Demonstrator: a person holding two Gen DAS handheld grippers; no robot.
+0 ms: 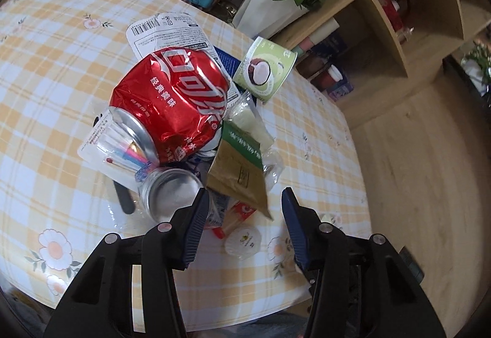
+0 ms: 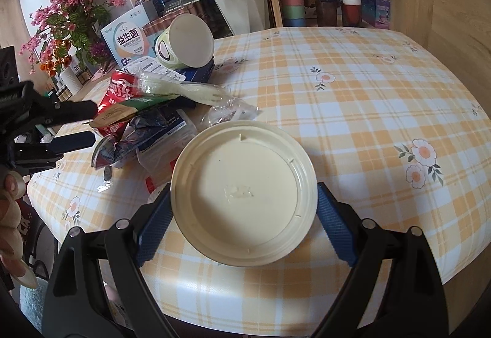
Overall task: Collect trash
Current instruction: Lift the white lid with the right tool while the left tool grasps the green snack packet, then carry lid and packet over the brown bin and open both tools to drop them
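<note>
The right gripper [image 2: 244, 216] has its two blue pads [image 2: 153, 230] pressed on both sides of a cream plastic lid [image 2: 244, 203], so it grips this lid, which sits just above the checked tablecloth [image 2: 353, 110] near the table's front edge. Just beside the lid, to the left, lies the trash heap: a clear plastic fork [image 2: 196, 91], a dark crumpled wrapper [image 2: 144, 129] and a green paper cup [image 2: 184, 44] lying on its side.

The left gripper [image 1: 245, 209] is open, with nothing between its fingers; it hangs above the near edge of the same heap. Directly in front of it are a brown paper packet [image 1: 239, 175] and a silver can bottom [image 1: 172, 193]. Further out, on top of the pile, rests a crushed red cola can [image 1: 172, 101] (the biggest piece), and behind it a white printed pouch [image 1: 165, 34].
</note>
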